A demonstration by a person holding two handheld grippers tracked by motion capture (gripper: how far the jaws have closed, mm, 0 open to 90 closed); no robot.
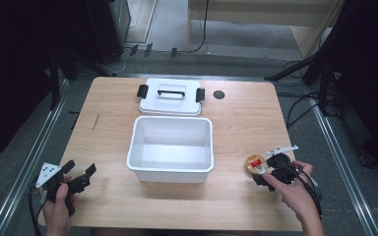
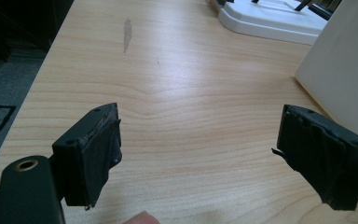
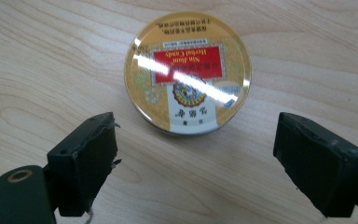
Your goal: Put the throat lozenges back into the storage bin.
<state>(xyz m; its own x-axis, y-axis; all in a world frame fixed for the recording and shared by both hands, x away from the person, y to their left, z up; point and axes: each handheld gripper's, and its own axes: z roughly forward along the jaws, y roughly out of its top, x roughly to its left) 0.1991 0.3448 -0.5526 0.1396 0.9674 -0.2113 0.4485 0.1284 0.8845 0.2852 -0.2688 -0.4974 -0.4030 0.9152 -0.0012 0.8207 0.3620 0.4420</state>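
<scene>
Resting flat on the wooden worktop (image 1: 236, 118), a round yellow candy tin (image 3: 187, 72) with a red label lies at the near right of the scene, just right of the white box. In the right gripper view the right gripper (image 3: 193, 154) is released: its two black jaws stand wide apart with bare wood between them, and the tin sits just beyond the gap, touching neither jaw. In the high view the same tin (image 1: 255, 164) lies just beside the right gripper (image 1: 270, 169), which a hand holds at the near right edge.

An open white box (image 1: 170, 169) stands in the middle of the worktop. Its white lid (image 1: 171, 104), with a black handle on top and a black clip at each end, lies flat just beyond the box on the far side. A small dark round spot (image 1: 219, 94) marks the wood to the right of the lid.

At the near left corner the left gripper (image 1: 81, 177) is held in the other hand, well apart from the box. In the left gripper view the left gripper (image 2: 198, 149) is released too, its jaws spread over bare wood with nothing between them, and the white wall of the box (image 2: 345, 70) rises at the right.
</scene>
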